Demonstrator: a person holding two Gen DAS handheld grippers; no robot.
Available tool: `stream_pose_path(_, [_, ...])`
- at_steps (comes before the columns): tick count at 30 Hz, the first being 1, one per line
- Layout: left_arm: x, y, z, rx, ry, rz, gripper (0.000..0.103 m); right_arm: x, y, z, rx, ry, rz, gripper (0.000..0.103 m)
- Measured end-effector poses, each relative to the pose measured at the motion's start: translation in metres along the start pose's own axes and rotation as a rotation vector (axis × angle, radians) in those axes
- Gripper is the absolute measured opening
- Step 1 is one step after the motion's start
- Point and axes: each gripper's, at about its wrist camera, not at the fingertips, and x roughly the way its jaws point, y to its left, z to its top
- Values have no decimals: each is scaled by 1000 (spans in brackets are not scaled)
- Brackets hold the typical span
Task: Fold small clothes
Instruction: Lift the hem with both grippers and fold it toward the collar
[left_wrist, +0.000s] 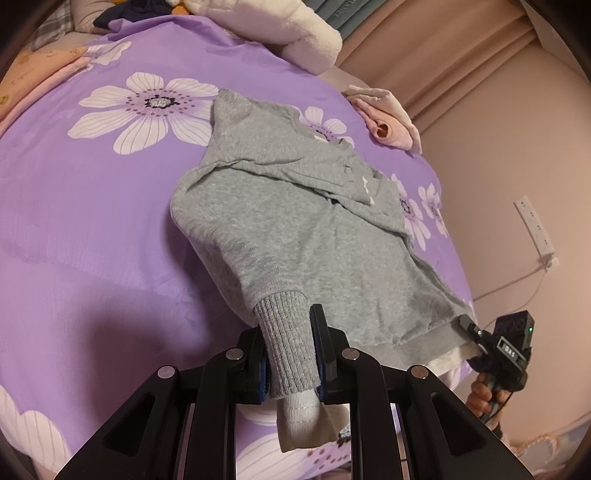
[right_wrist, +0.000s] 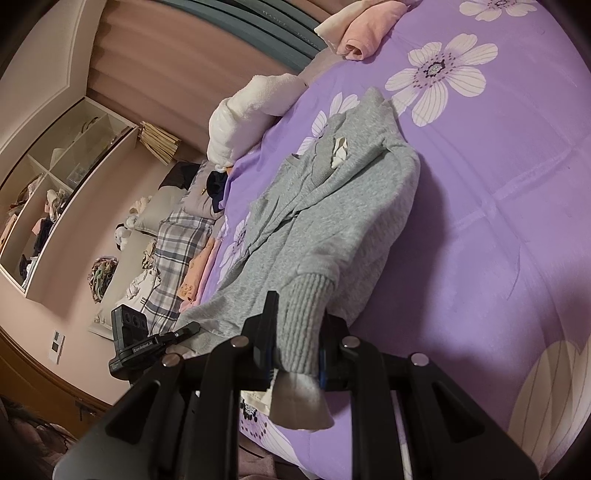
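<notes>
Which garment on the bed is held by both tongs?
The grey sweater, spread on the purple cover: each tongs clamps one ribbed cuff. The pink garment lies rolled up, untouched, near the bed's far edge.

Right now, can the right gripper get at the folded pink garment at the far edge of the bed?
Probably not yet: the right gripper is shut on the ribbed cuff of the grey sweater, and the pink garment lies beyond the sweater. Nothing covers it, though.
</notes>
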Motion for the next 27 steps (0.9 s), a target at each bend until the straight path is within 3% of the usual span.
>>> stream_pose_path(27, [-2, -9, 24, 28, -36, -19, 17, 2, 14, 21, -16, -58, 67, 17])
